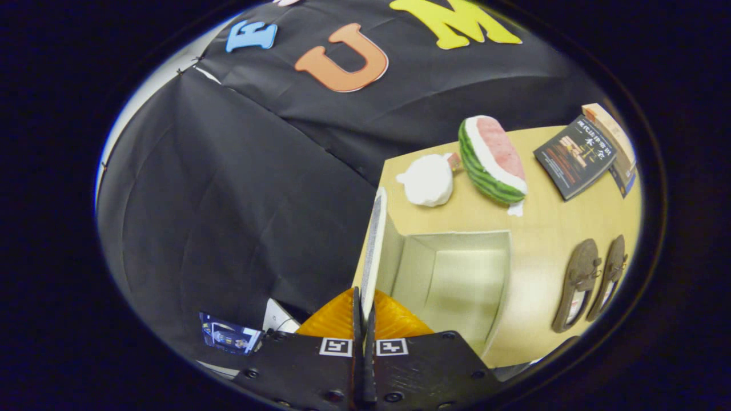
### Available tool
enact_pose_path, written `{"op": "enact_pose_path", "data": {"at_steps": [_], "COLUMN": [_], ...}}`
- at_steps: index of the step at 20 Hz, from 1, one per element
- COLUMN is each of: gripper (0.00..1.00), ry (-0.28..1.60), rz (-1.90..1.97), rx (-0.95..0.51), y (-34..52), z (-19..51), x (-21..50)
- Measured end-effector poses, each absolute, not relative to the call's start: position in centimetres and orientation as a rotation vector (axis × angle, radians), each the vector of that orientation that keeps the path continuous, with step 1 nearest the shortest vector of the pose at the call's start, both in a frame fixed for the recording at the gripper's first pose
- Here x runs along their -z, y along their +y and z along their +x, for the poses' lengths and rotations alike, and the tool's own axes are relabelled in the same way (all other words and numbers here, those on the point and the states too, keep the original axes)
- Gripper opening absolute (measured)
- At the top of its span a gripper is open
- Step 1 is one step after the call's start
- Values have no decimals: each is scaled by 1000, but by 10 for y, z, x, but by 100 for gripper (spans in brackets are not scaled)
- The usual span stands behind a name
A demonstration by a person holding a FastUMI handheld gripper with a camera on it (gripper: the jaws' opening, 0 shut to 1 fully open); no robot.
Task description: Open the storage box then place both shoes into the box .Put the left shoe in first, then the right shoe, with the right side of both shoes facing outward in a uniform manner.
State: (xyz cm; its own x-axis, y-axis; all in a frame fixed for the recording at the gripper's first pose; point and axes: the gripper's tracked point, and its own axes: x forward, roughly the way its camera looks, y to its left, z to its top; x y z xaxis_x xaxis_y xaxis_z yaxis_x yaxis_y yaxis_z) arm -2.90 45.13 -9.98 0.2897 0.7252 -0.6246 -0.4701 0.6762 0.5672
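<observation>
The storage box (502, 268) lies open on the wooden table (548, 217), and its pale inside holds nothing. Its lid (374, 240) stands swung up on edge at the box's side, running straight ahead from my fingers. My gripper (364, 301) is shut on the near end of that lid, both fingers pressed against the thin panel. Two brown shoes lie side by side beyond the far side of the box: one shoe (578, 282) nearer the box, the other shoe (610, 275) just past it.
A watermelon-slice toy (492, 160) and a white soft lump (427, 180) lie on the table beyond the box. A dark book (574, 155) and a tan box (611, 134) lie further off. The table edge (381, 171) runs along the lid side, with black cloth below it.
</observation>
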Motion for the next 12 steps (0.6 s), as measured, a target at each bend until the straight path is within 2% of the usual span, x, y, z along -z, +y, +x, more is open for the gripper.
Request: {"op": "enact_pose_path", "data": {"at_steps": [4,5,12], "gripper": [2,8,76], "ry": [958,940,887], "rz": [221,202,121], "rx": [-823,-828,-831], "y": [496,507,534], "z": [-28,-27,-36], "x": [92,90,98]}}
